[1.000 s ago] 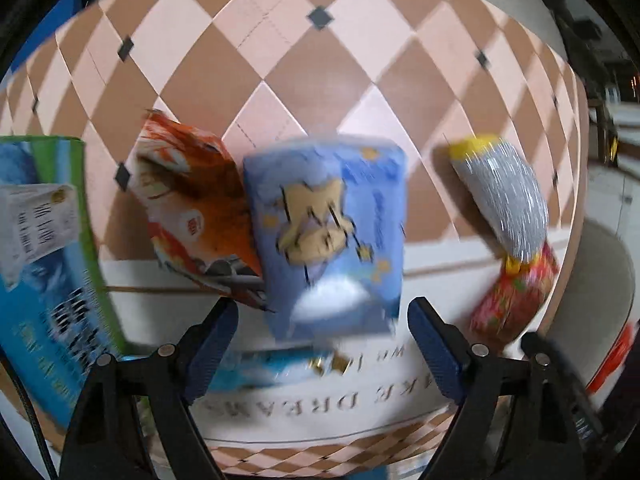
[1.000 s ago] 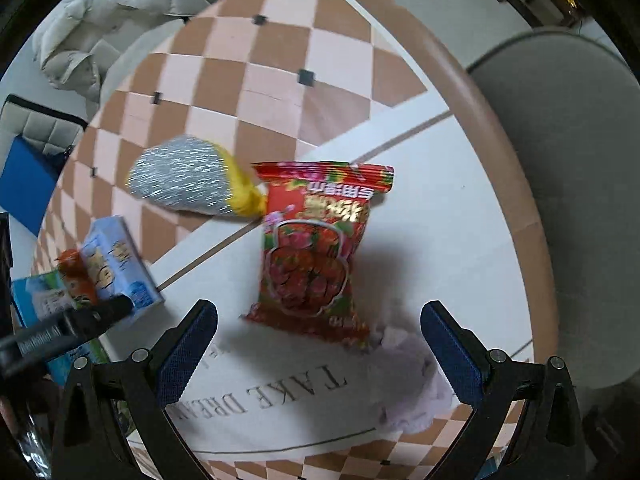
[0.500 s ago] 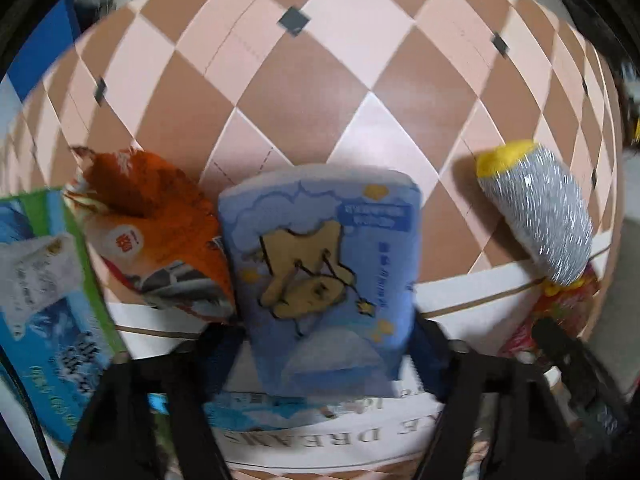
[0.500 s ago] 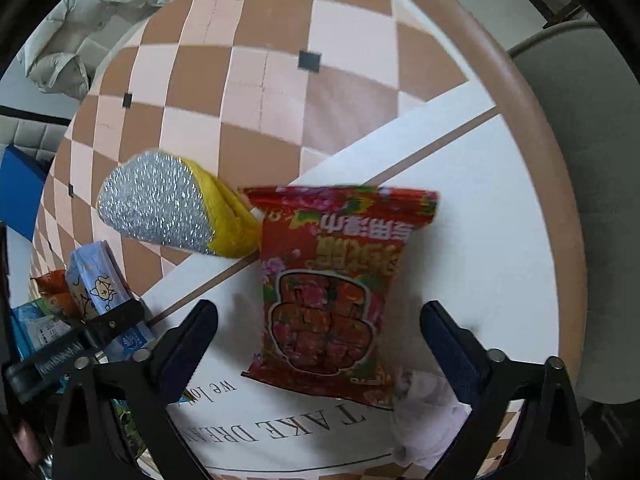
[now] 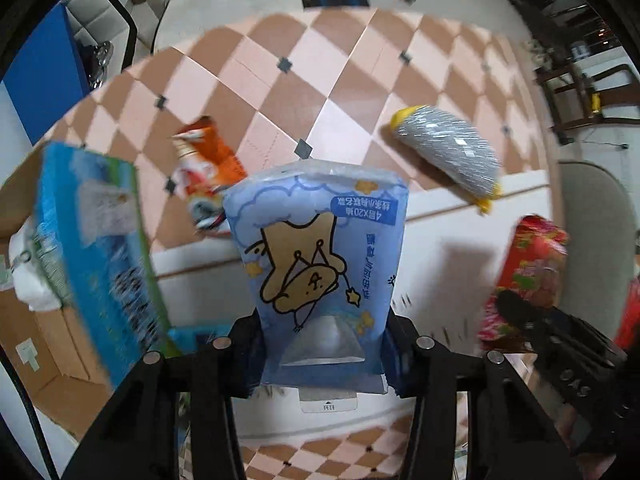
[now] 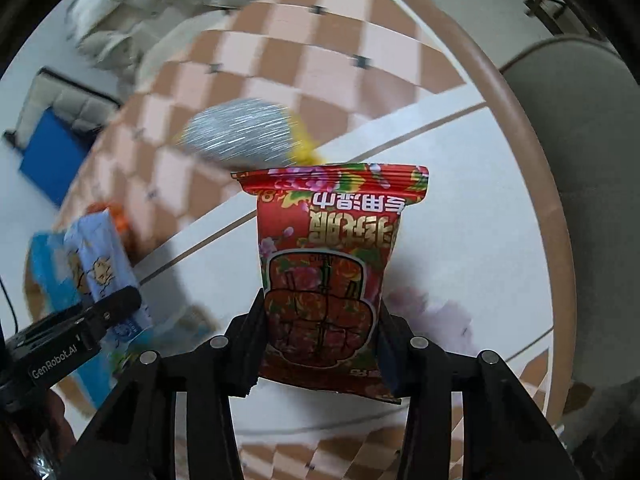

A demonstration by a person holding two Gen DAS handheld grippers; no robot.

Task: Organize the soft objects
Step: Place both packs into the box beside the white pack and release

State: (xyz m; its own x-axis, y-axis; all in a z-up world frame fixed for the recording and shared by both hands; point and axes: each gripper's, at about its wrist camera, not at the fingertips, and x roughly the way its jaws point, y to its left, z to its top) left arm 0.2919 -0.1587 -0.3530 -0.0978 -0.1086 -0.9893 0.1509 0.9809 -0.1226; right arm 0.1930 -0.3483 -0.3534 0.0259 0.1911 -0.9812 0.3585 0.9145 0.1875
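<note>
Two fisheye views look down along hand-held grippers toward a round desk [image 6: 532,184] with a brown-and-pink checked top and a white centre panel.

The left hand-held gripper [image 5: 322,354] has just been closing, and its jaws now press on the lower sides of a pale blue tissue pack [image 5: 320,256] printed with a cartoon bear. The pack hangs lifted clear of the desk, its sealed end pointing away from the camera.

The right hand-held gripper [image 6: 320,344] has likewise just been closing and now clamps the lower part of a red floral wet-wipe pack [image 6: 328,264], also raised off the desk.

On the desk beyond lie a silver scouring sponge with yellow ends [image 5: 446,154] and an orange snack packet [image 5: 206,166]. A large blue-and-green pack [image 5: 96,256] stands at the left, over a cardboard box [image 5: 48,332].

Both held packs look light, soft and squashy, wrapped in glossy film that may slip. The jaws visibly dent their sides, so a hold across the full body, below the flat sealed edge, seems safest; a harder squeeze would likely crumple the contents rather than damage them.
</note>
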